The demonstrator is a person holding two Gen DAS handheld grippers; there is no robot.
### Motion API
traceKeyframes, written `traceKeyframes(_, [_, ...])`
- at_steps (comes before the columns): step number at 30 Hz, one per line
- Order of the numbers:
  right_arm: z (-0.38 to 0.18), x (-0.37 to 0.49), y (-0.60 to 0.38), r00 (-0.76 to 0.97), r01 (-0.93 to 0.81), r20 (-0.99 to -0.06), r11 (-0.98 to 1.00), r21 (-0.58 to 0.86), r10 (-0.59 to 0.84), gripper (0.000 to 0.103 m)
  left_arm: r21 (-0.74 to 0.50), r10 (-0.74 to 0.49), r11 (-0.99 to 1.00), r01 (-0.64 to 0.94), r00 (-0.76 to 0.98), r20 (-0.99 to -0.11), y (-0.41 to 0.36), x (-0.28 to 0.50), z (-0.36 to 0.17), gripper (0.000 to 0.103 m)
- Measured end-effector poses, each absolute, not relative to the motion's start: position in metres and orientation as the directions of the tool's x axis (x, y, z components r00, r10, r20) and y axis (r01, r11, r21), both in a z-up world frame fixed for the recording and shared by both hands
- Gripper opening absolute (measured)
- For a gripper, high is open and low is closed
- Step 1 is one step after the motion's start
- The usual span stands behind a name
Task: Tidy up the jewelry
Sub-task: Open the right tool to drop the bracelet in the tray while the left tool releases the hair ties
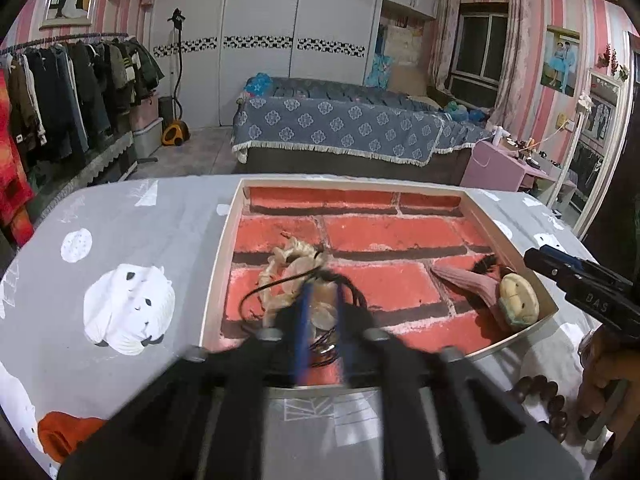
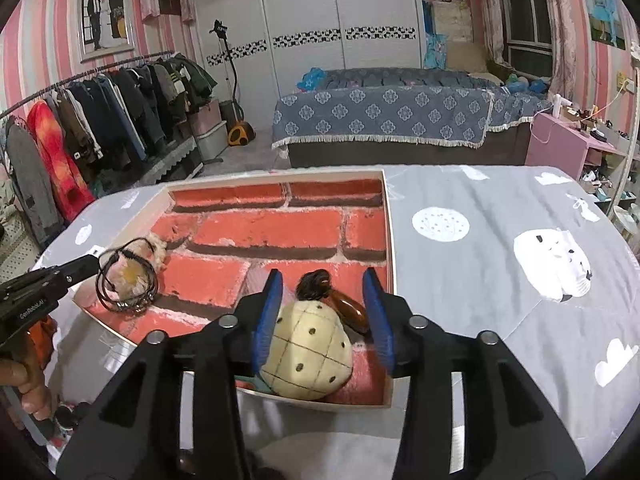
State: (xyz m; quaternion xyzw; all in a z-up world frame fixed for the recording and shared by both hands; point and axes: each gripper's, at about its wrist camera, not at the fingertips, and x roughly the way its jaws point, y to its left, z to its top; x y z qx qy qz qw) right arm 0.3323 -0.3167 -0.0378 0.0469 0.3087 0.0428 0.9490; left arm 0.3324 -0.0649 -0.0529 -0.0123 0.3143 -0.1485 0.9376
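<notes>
So far, most of the work looks done, judging by what already lies in the box (image 1: 218,256). Your left gripper (image 1: 323,300) is low over its near left corner. The black cords (image 2: 120,305) and pale bead bundle (image 1: 280,264) lie right at its tips and just ahead. Motion blur hides the fingers, so I cannot tell whether they pinch a cord or stand just clear.

Further right, your right gripper (image 2: 323,276) hangs spread wide over the near right corner. The cream shell piece (image 2: 308,354) lies between its fingers, close against the left one, and nothing is clamped. Just ahead of those tips sit a brown pendant (image 2: 349,309) and its dark tassel (image 2: 316,280), both inside the box.

One thing seems left: a brown bead bracelet (image 1: 540,394) lies outside on the cloth (image 1: 140,240), behind and to the right of your left tool. The box's far half is bare.
</notes>
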Motion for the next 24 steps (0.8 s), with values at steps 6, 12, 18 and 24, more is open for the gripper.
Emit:
traceKeyframes(6, [-0.024,0.324,-0.315,0.821,-0.072,-0.557,0.991,0.117,0.125,0.044,-0.127,-0.292,0.955,0.268,0.777,-0.557,-0.064,0.326,-0.041,0.040])
traceKeyframes(12, [0.006,0.298,-0.311,0.857,-0.081,-0.500,0.991,0.106,0.124,0.044,-0.133,-0.279,0.960,0.246,0.806,-0.522,-0.057,0.309,-0.017,0.040])
traceKeyframes(18, [0.030,0.240,-0.320,0.889,-0.080,-0.445,0.994,0.070,0.103,0.047,-0.095,-0.235,0.972,0.215,0.851,-0.469,-0.031,0.260,0.008,0.040])
traceKeyframes(24, [0.021,0.169,-0.336,0.901,-0.051,-0.427,0.996,0.069,0.076,0.054,-0.070,-0.175,0.985,0.160,0.890,-0.421,0.004,0.201,0.009,0.045])
